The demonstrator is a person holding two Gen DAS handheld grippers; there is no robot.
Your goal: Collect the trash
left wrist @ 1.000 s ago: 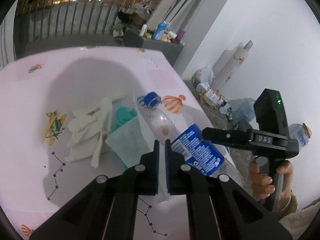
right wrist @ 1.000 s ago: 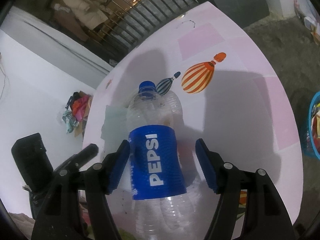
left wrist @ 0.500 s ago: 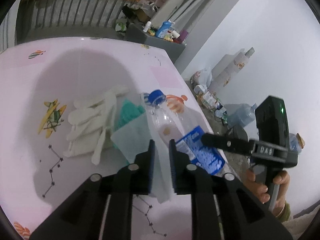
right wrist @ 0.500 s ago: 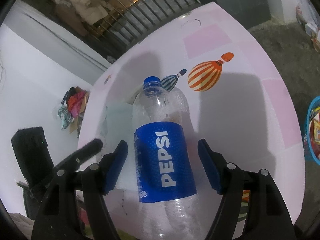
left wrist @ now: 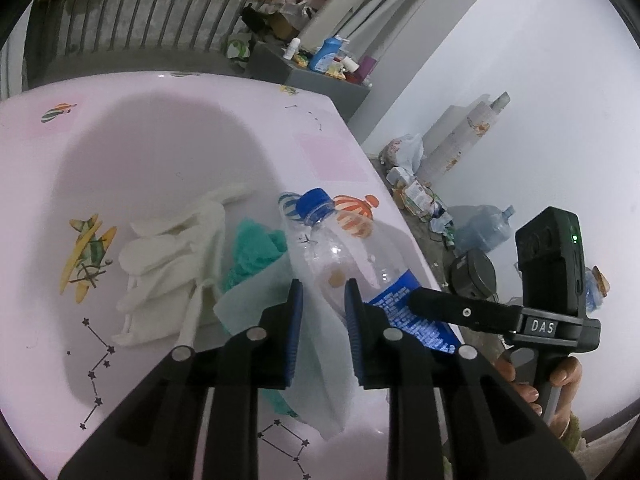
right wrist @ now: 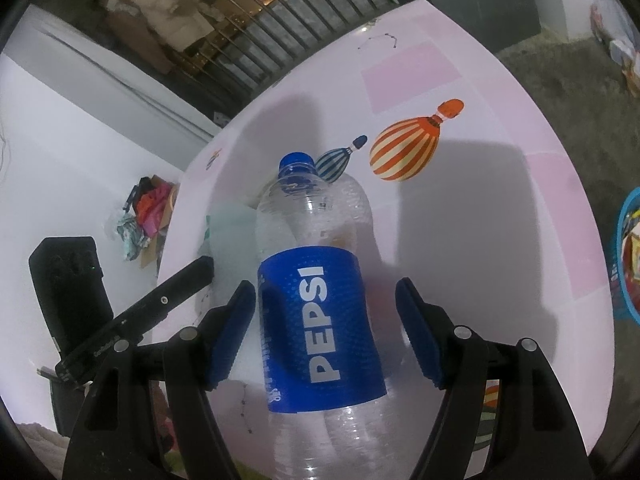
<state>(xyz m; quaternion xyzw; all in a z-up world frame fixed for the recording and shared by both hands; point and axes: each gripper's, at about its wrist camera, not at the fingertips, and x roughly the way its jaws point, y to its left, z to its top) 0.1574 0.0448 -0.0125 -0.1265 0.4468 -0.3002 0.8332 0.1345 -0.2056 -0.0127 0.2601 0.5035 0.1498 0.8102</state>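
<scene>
A clear Pepsi bottle (right wrist: 320, 280) with a blue cap and blue label lies on the pink table (right wrist: 480, 220). My right gripper (right wrist: 326, 332) is open, its jaws on either side of the label with a gap on the right. In the left wrist view the bottle (left wrist: 360, 252) lies by a pale green tissue (left wrist: 256, 300), a teal wad (left wrist: 256, 248) and white gloves (left wrist: 172, 264). My left gripper (left wrist: 322, 312) is open and empty, low over the tissue's edge beside the bottle. The right gripper's body (left wrist: 500, 316) shows at the right.
A blue basket (right wrist: 628, 256) with trash stands on the floor off the table's right side. The table edge runs close on the right (left wrist: 400, 216), with bags and a water jug (left wrist: 480, 228) on the floor beyond. A grey cabinet (left wrist: 316, 76) stands behind the table.
My left gripper's jaws have opened from nearly shut to a clear gap, and it has shifted a little forward. The right gripper stays open around the bottle, slightly closer in.
</scene>
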